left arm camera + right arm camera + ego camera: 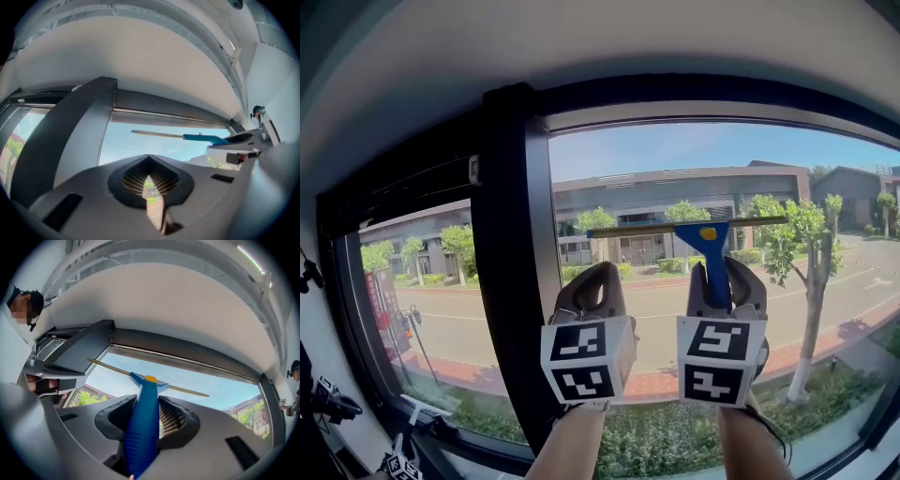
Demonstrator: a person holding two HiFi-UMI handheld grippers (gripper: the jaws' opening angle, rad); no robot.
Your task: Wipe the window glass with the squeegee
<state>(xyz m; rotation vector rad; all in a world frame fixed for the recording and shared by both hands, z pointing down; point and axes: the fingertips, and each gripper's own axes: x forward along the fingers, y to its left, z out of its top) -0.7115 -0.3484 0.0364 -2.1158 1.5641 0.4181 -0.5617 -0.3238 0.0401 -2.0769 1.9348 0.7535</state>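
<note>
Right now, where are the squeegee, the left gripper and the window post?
squeegee (713, 272): head view, blue handle.
left gripper (600, 274): head view, between fingertips.
window post (511, 244): head view, mid-height.

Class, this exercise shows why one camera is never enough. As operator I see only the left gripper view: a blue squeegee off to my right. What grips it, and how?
Observer: The right tool is shut on the squeegee, jaws clamping its blue handle below the head.
Operator: Where is the blade on the pane?
Observer: The head view shows it nearly level before the window glass, in the pane's upper half.
Operator: Anyone nearby?
Observer: A person shows at the right gripper view's far left edge.
</note>
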